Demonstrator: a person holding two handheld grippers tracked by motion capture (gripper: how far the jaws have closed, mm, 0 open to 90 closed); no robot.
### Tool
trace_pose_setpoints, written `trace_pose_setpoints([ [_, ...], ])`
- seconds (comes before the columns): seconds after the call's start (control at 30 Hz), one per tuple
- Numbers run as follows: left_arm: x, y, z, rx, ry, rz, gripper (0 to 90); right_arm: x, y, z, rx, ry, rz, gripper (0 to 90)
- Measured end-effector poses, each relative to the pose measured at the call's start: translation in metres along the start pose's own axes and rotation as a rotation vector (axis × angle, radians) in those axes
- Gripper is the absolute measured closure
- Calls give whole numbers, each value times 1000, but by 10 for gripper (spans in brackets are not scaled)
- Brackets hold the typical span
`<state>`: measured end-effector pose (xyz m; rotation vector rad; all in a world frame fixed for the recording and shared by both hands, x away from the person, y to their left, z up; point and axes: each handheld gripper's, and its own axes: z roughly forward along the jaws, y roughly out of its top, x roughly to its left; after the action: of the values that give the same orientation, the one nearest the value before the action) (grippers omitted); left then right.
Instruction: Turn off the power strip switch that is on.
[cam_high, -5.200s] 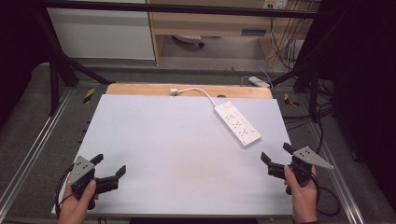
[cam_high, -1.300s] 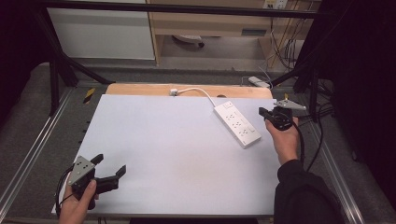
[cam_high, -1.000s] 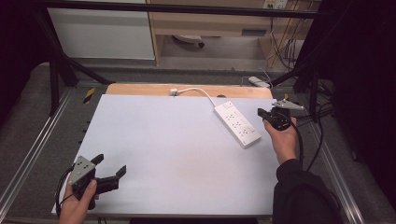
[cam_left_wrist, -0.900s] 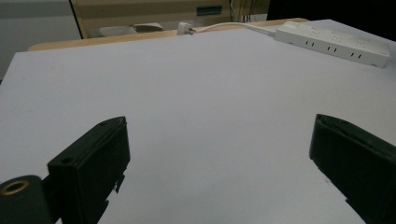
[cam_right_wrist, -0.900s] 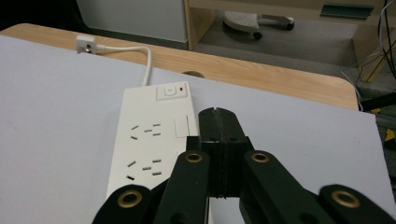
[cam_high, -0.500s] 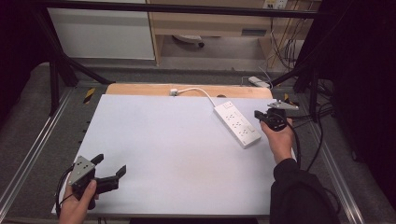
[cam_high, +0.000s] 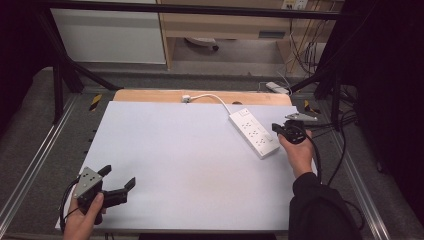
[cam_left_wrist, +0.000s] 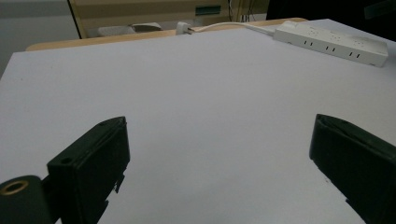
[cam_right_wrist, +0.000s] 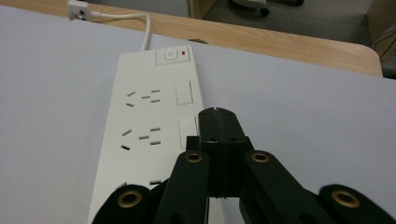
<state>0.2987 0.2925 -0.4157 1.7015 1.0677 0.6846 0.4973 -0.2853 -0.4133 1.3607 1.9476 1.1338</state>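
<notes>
Right gripper view: my right hand-held gripper (cam_right_wrist: 217, 122), jaws together and empty, hangs over the white plastic power strip (cam_right_wrist: 154, 123) at the pale counter's (cam_right_wrist: 303, 107) far right. I should press its rocker switch (cam_right_wrist: 173, 55) squarely.

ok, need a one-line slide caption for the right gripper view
Right gripper, jaws shut, poised over the white power strip beside its rocker switches, on the pale table.
</notes>
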Motion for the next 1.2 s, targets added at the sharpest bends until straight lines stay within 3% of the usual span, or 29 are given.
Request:
trace_pose_setpoints([
  [0.73,0,0,0,3,-2,3,49,1,-15,2,25,12,14,900],
  [1.2,0,0,0,3,-1,4,49,7,-26,1,55,12,-9,900],
])
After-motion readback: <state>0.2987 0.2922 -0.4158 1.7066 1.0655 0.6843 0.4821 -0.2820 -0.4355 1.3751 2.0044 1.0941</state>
